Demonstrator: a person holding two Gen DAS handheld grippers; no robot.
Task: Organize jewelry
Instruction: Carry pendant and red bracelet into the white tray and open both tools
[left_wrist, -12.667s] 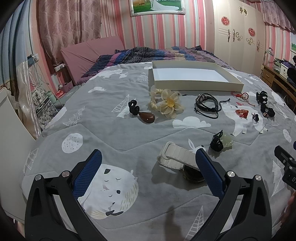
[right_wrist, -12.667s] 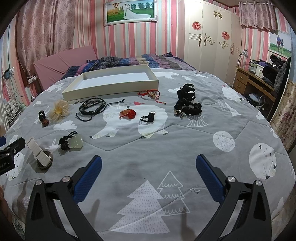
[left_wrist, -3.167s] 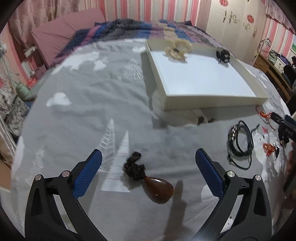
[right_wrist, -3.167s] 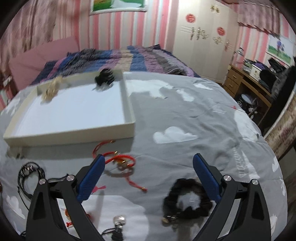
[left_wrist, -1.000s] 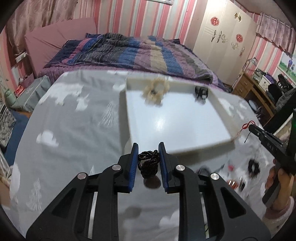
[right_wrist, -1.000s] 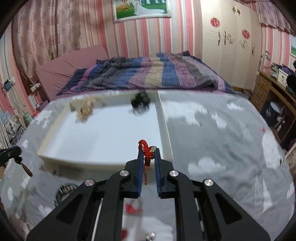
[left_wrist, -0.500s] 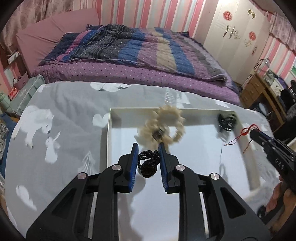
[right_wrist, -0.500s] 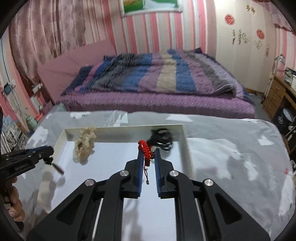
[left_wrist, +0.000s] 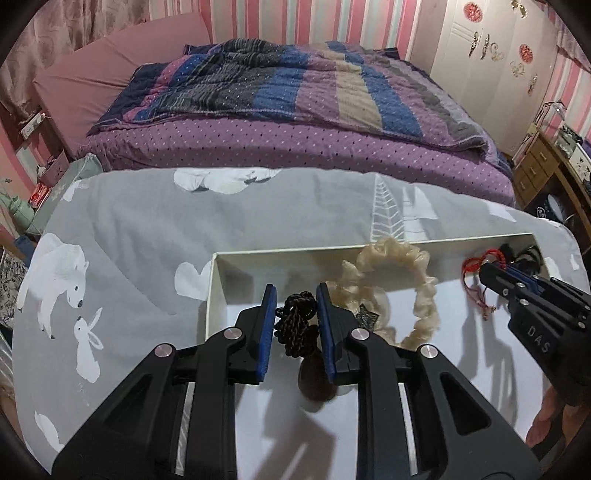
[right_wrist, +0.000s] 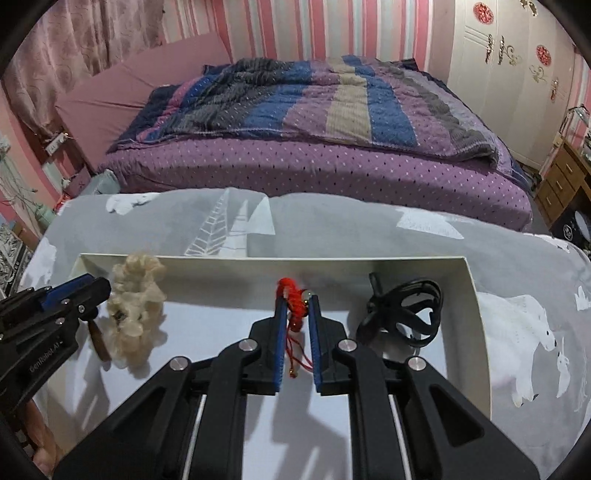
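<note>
A white tray lies on the grey bedspread; it also shows in the right wrist view. My left gripper is shut on the black knotted cord of a brown pendant and holds it over the tray's far left corner. My right gripper is shut on a red cord bracelet over the tray's far middle. A cream scrunchie lies in the tray beside the left gripper. A black hair clip lies at the tray's far right corner.
A grey bedspread with white animal prints surrounds the tray. Beyond it lies a purple dotted sheet and a striped quilt. A wooden dresser stands at the right. The right gripper shows in the left wrist view.
Both grippers have moved forward and lower over the far end of the tray, each holding its piece. The scrunchie and black clip now lie close to the fingers.
</note>
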